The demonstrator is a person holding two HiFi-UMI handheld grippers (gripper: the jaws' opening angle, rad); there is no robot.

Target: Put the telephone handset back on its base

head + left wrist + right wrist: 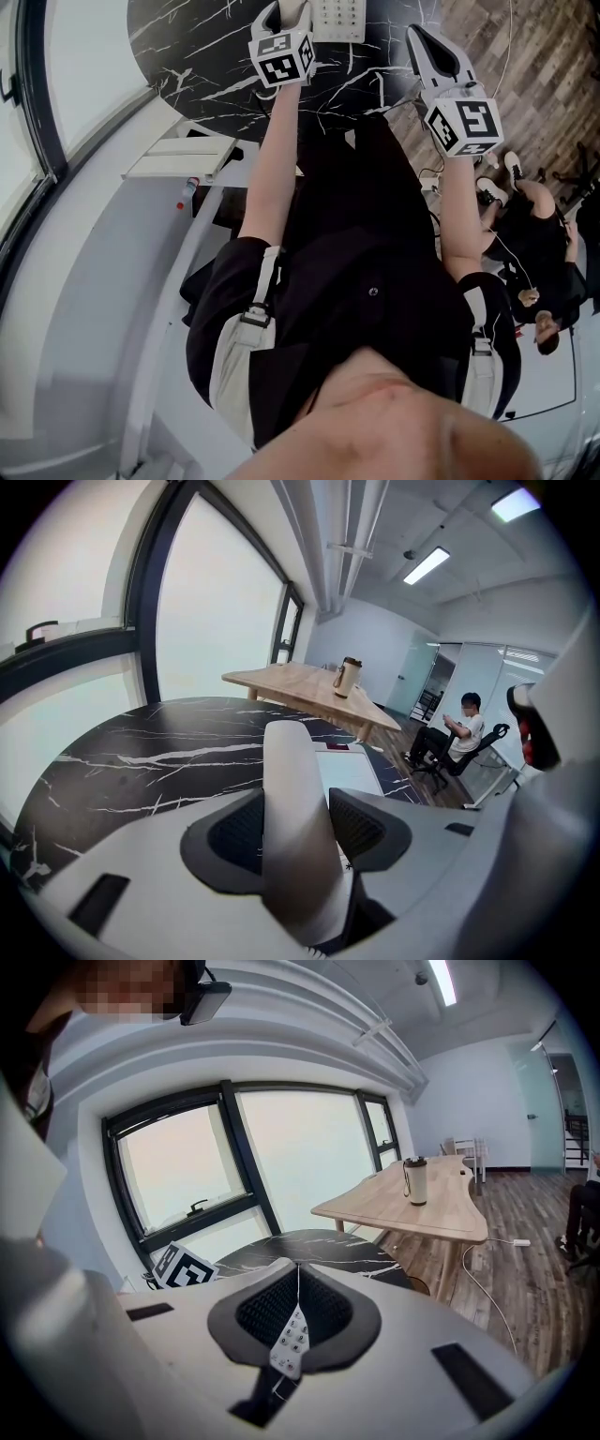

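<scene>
The black marble table (206, 56) filled the far part of your head view, and the white telephone base (337, 17) lay flat on it, keypad up; your left gripper (300, 832) hovered just short of that base, its jaws about half open and pressed on the white handset (292, 766), which stood roughly upright between the pads, clear of the cradle; your right gripper (298, 1283) hung apart to the right, jaws closed together on nothing, the base's buttons showing only through the gap beneath them; I judge you were in the lowering step, the handset not yet seated; the next move called for tipping it flat, lining it up lengthwise with the cradle, setting it down until it settled, and only then parting the jaws.
</scene>
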